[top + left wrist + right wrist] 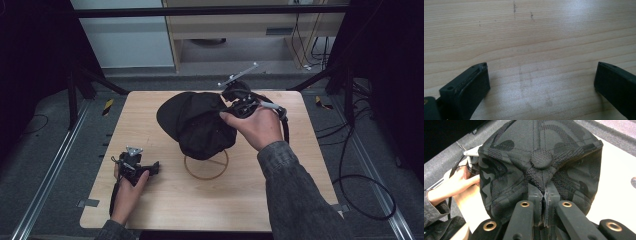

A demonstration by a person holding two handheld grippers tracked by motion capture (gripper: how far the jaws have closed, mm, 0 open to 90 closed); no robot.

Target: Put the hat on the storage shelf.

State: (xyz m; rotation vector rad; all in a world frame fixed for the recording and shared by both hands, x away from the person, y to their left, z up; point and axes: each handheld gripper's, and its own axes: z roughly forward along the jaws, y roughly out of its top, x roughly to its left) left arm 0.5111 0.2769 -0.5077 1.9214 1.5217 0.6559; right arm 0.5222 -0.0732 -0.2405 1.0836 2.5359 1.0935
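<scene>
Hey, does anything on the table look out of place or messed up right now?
Nothing looks damaged or spilled. The black cap sits slumped on its wooden stand, pinched by the right claw.

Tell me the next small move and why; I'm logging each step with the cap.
Probably lower the cap toward the wooden ring stand just beneath it. The right tongs are pinched shut on the cap's fabric near its top button, holding it above the stand, while the left tongs rest open on the table.
</scene>
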